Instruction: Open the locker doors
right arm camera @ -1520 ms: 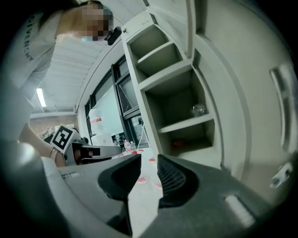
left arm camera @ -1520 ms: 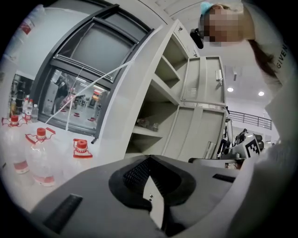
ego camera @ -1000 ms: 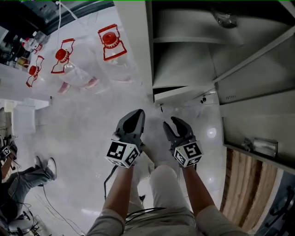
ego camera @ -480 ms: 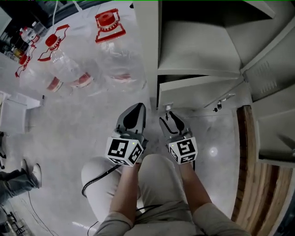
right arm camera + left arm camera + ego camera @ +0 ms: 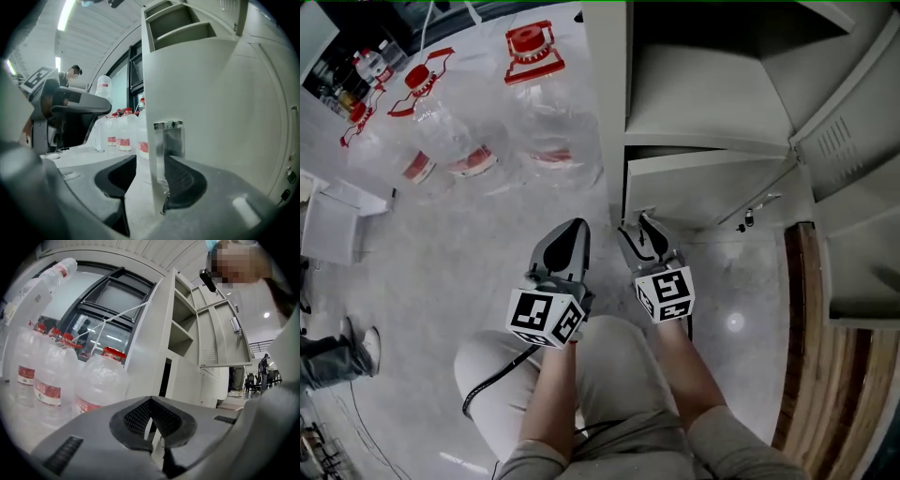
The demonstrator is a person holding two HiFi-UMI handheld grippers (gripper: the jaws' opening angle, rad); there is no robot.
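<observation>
Floor (image 5: 412,281): polished grey, water bottles (image 5: 534,122) far left.
My left gripper (image 5: 570,236): jaws together, empty.
My right gripper (image 5: 149,164): jaws wide, just been opening, astride locker door (image 5: 220,103) handle (image 5: 168,140).

Pale grey locker (image 5: 703,94); clear bottles (image 5: 534,122), red caps (image 5: 529,39) and labels.

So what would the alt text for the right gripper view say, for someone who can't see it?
The right gripper, whose jaws have just been opening, stands open astride the edge of a pale locker door, its metal handle between the jaws. Water bottles with red labels stand on the floor beyond, and open shelves show above.
</observation>
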